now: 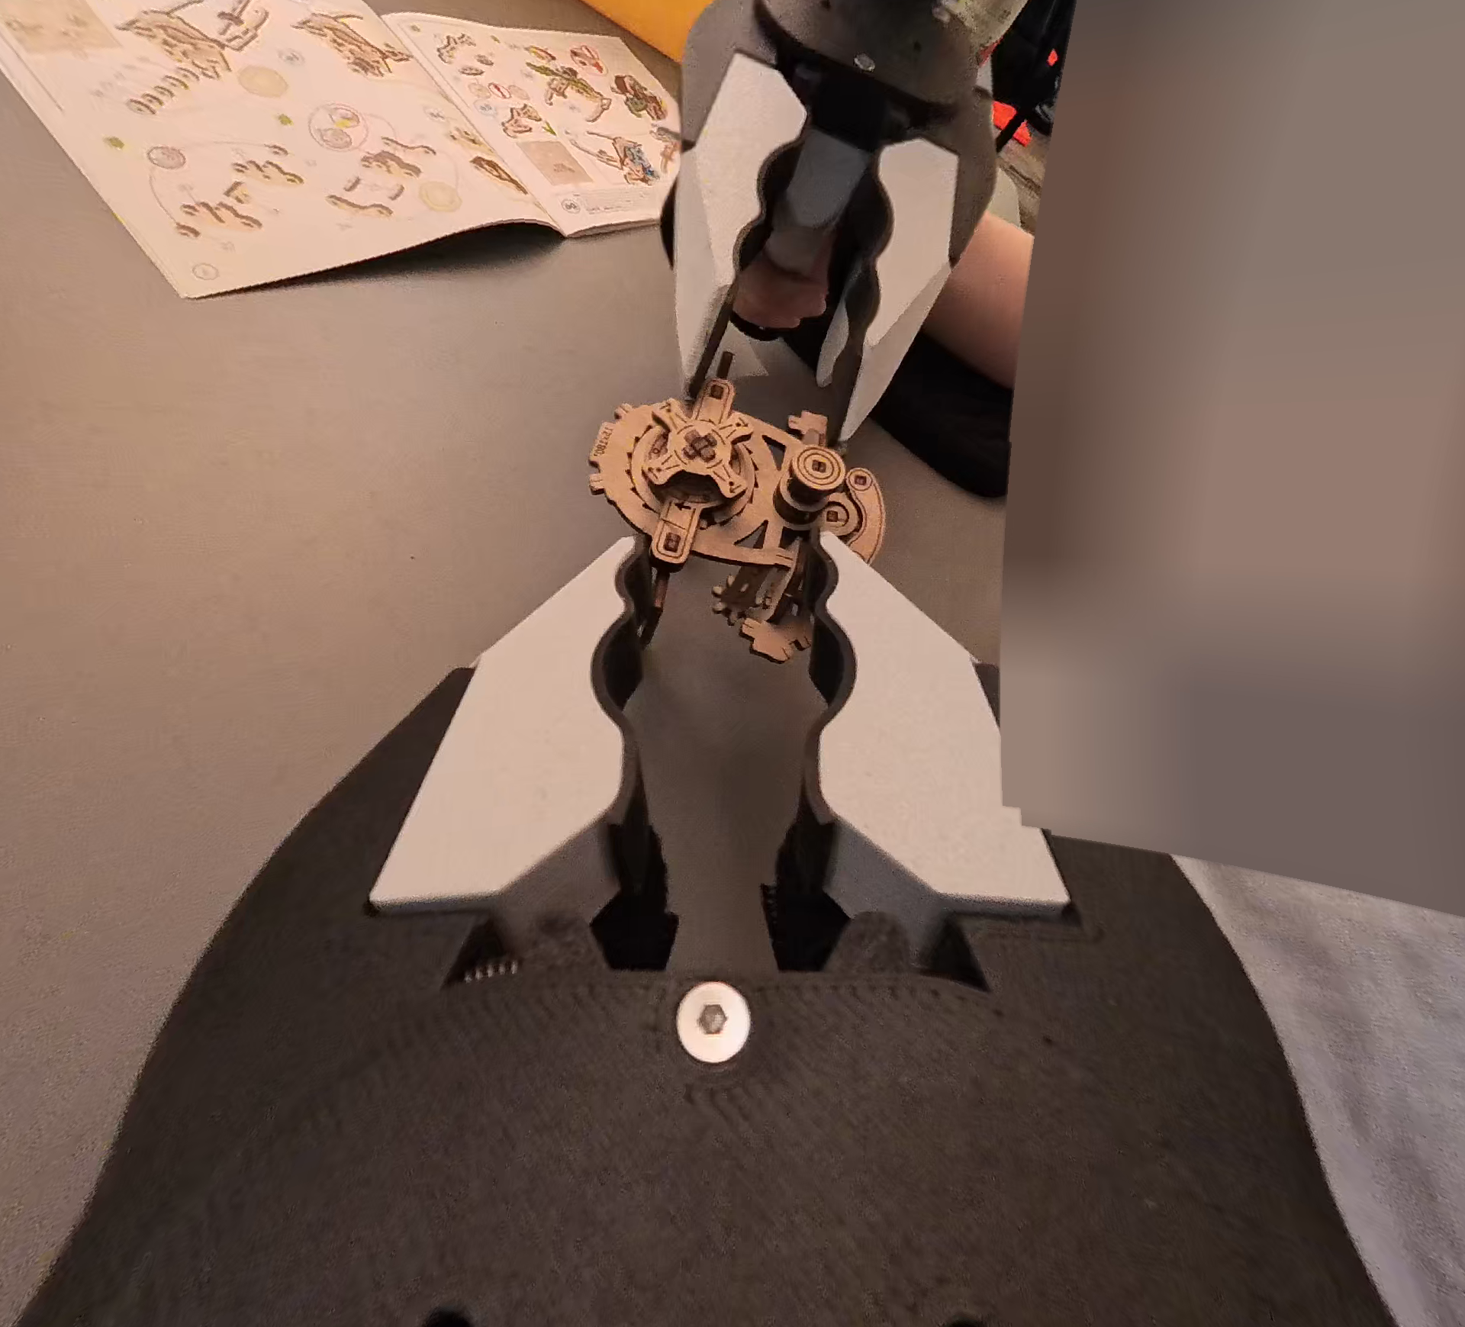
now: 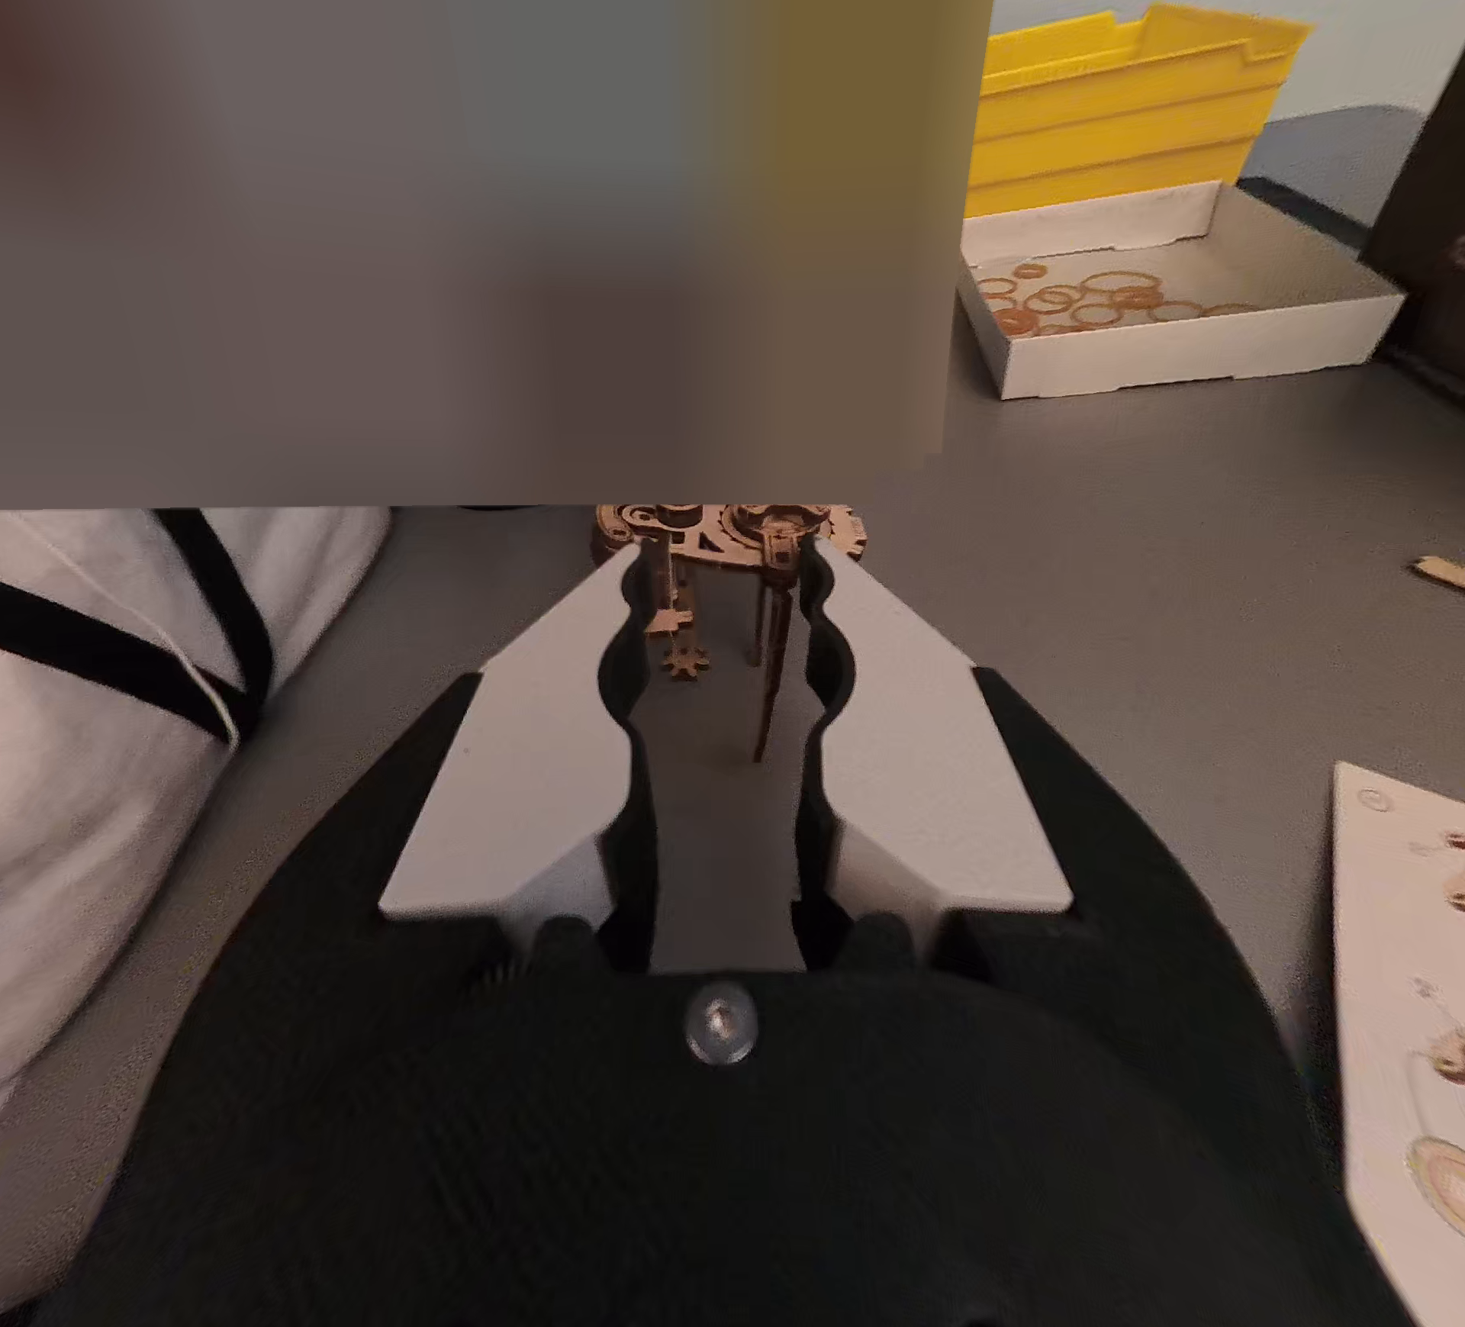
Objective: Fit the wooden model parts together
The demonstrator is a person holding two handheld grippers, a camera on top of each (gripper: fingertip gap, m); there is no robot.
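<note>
Thin laser-cut plywood is what you're dealing with, so treat the wooden model [image 1: 729, 496] as light, stiff and pretty snappable, especially at the gear teeth and the skinny struts hanging under it. Right now it sits up off the grey worktop [image 1: 317, 496], pinched between both sets of tongs: the left tongs [image 1: 725, 559] are clenched on its near edge, and the right tongs [image 1: 765, 409] come in from the far side, closed on the opposite edge. In the right wrist view the model [image 2: 725, 536] shows at the fingertips with a small gear [image 2: 683, 663] and thin rods dangling below. I'd grip the flat plate edges or the thick hub stack, never the dangling bits, and squeeze gently, since bare wood can slide on smooth pads. The instruction booklet [image 1: 317, 123] lies open well off to the side.
</note>
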